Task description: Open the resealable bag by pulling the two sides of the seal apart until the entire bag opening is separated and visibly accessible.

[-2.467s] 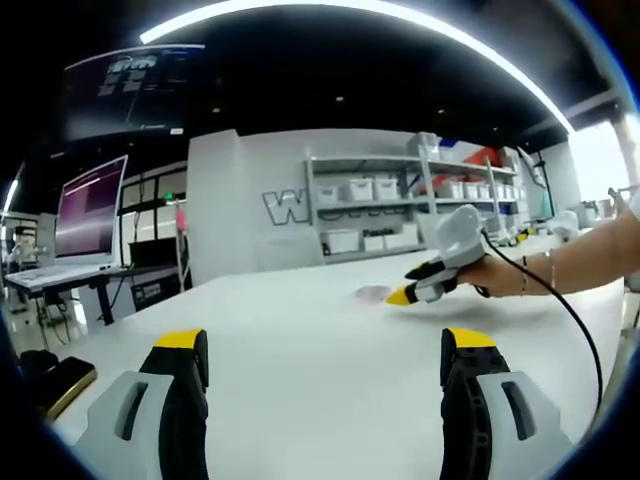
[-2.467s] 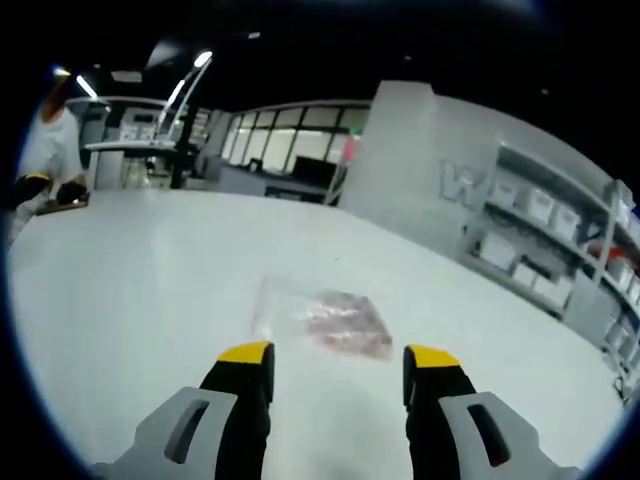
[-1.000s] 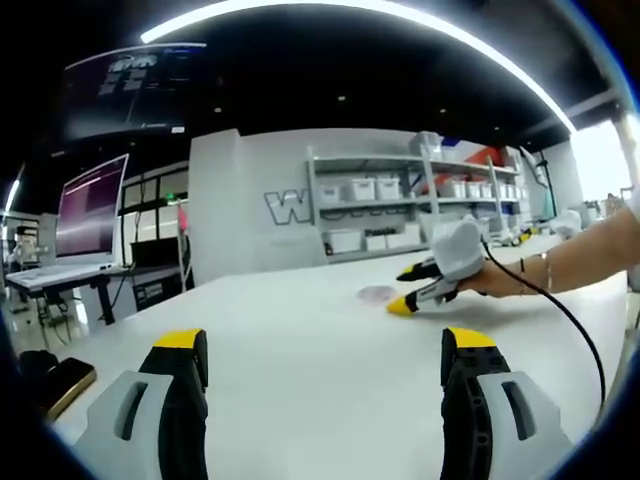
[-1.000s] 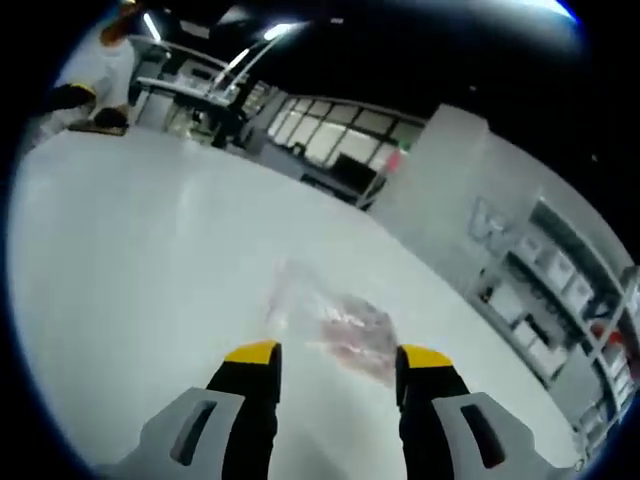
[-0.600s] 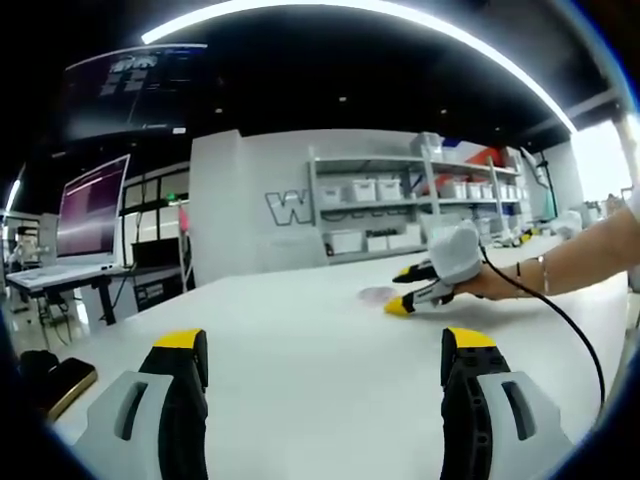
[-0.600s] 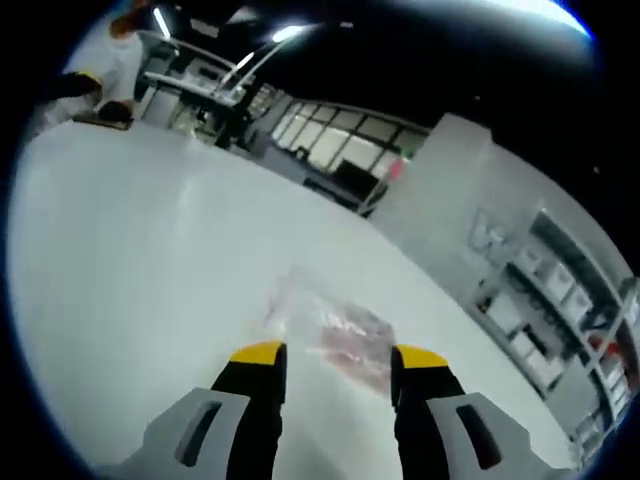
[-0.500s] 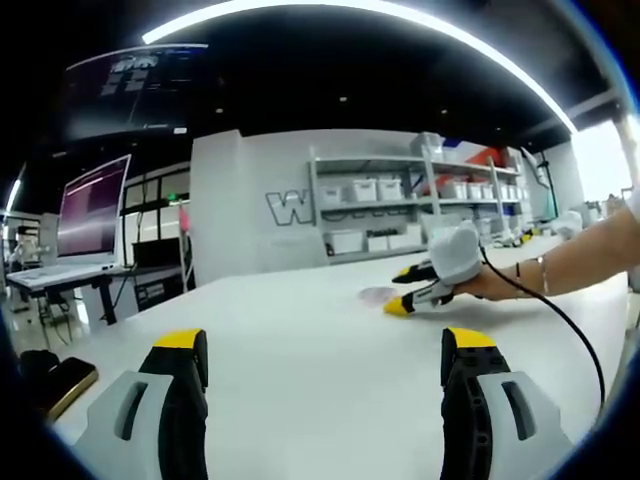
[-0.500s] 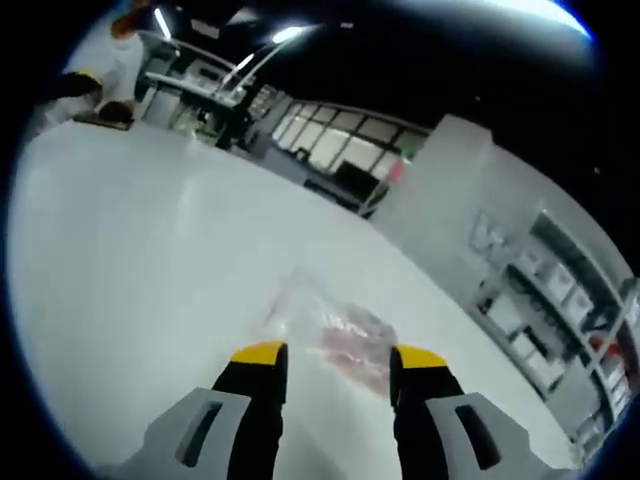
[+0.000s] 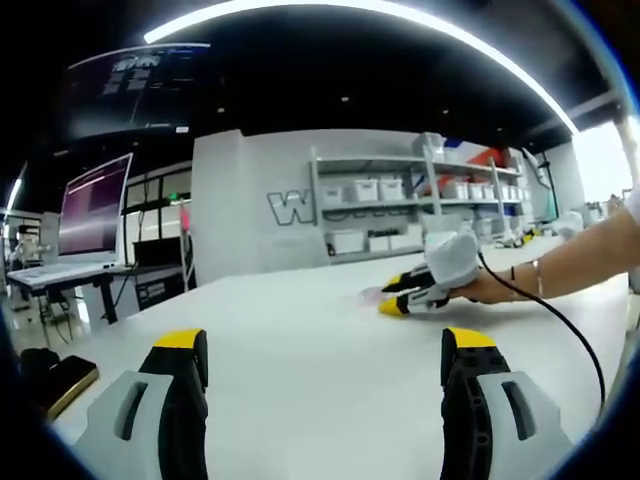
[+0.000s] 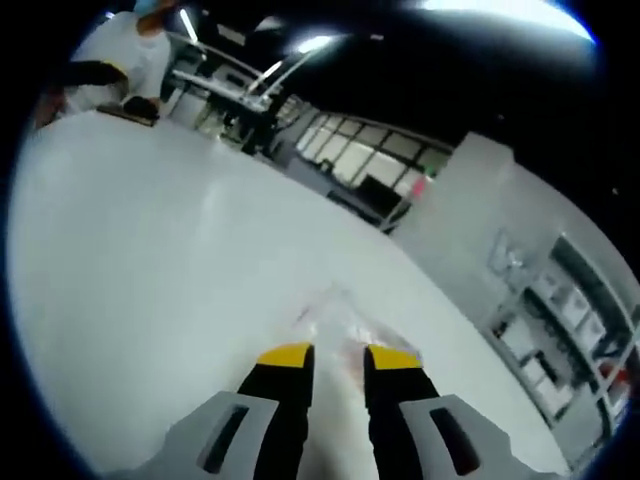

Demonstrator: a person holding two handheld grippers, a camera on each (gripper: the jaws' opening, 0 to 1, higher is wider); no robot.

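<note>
The resealable bag (image 10: 335, 325) is clear plastic with pinkish contents, lying flat on the white table just below the middle of the right gripper view; only its near part is visible, a glossy, pale edge pointing to the upper left. In the left gripper view the bag (image 9: 371, 294) is a small pinkish patch right of centre, too small to tell its seal's state.

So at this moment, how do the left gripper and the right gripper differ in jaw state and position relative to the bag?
The left gripper has its jaws wide apart; the right gripper has its jaws nearly together, a narrow gap left. The left gripper sits over bare table, well away from the resealable bag; the right gripper is right at the bag's edge, though whether it pinches the plastic is unclear. Both have yellow-tipped black jaws on grey bodies.
</note>
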